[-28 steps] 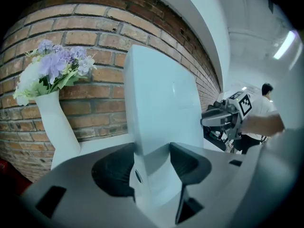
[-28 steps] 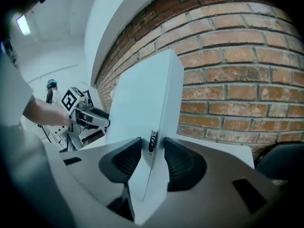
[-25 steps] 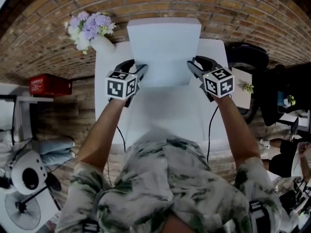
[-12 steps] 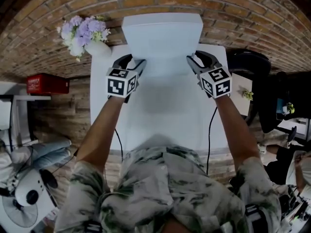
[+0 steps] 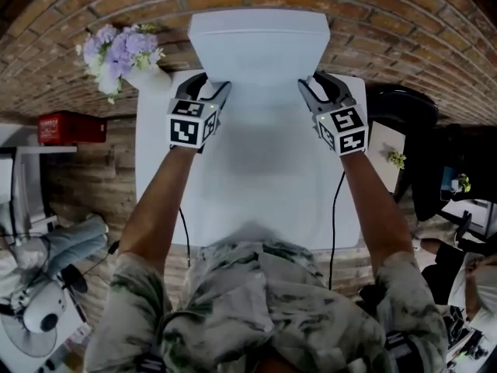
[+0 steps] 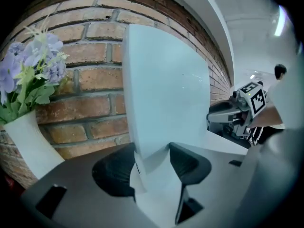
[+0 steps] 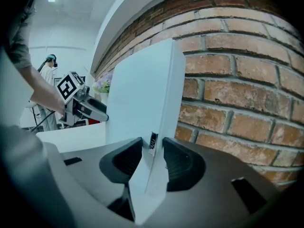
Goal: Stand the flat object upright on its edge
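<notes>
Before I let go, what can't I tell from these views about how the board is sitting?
1. Bottom edge of the board: covered by the left gripper and right gripper in their own views, and white against the white table in the head view; contact unclear.
2. Whether it touches the brick wall: the board hides its own back in every view.
3. Label on its edge: print too small, right gripper view.
</notes>
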Demonstrator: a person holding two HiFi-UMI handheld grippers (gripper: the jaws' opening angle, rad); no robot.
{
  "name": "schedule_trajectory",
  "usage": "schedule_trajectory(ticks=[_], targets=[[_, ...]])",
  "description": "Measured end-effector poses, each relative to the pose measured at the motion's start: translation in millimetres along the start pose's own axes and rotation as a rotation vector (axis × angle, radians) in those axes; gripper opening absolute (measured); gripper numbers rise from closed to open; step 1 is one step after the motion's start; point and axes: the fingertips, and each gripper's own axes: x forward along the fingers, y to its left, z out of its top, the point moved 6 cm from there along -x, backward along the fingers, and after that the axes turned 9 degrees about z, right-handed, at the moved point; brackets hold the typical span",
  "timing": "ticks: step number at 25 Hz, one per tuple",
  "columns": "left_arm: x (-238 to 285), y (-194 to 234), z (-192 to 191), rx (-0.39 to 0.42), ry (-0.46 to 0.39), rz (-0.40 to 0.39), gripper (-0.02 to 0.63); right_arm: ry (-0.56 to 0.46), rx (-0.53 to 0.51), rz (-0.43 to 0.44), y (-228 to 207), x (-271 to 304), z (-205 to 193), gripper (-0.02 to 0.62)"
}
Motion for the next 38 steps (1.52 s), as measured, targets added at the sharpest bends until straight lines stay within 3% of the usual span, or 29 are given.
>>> schedule_trajectory(ticks=[15, 32, 38], targets=[[51, 3, 4, 0.065, -0.039, 0.087, 0.247, -0.003, -0.093, -0.062, -31, 31, -16, 0.156], [62, 8, 3, 0.062, -0.050, 0.072, 0.247, -0.019, -0.052, -0.048, -43, 42, -21, 0.173], [54, 8, 0, 0.021, -0.036, 0.090, 0.249, -0.019, -0.018, -0.046, -42, 39, -20, 0.192]])
